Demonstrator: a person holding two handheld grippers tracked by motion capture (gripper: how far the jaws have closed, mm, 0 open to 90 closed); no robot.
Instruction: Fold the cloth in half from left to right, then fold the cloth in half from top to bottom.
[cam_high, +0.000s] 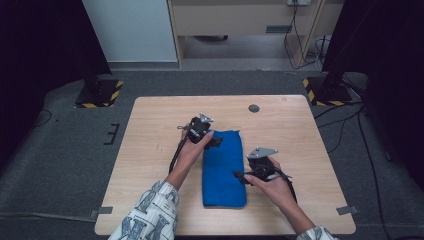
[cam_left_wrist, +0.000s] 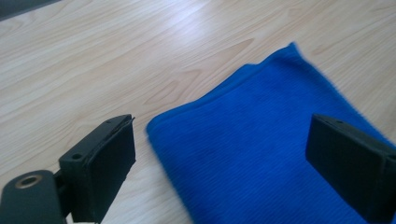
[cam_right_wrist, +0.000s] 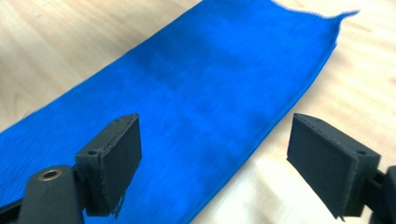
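Note:
A blue towel (cam_high: 223, 167), folded into a long strip, lies flat on the wooden table (cam_high: 150, 150), running from the middle toward the near edge. My left gripper (cam_high: 215, 141) hovers at the towel's far left corner, open. In the left gripper view the towel (cam_left_wrist: 261, 149) lies under and between the spread jaws of the left gripper (cam_left_wrist: 224, 137), its folded corner close to the left pad. My right gripper (cam_high: 241, 176) is at the towel's right edge, midway along. In the right gripper view the right gripper (cam_right_wrist: 215, 140) stands open above the towel (cam_right_wrist: 201, 84), gripping nothing.
A small round grey cap (cam_high: 254, 108) sits in the tabletop near the far edge. Two stand bases with yellow and black stripes (cam_high: 100, 92) (cam_high: 325, 90) rest on the carpet beyond the table's far corners. Cables trail on the floor at the right.

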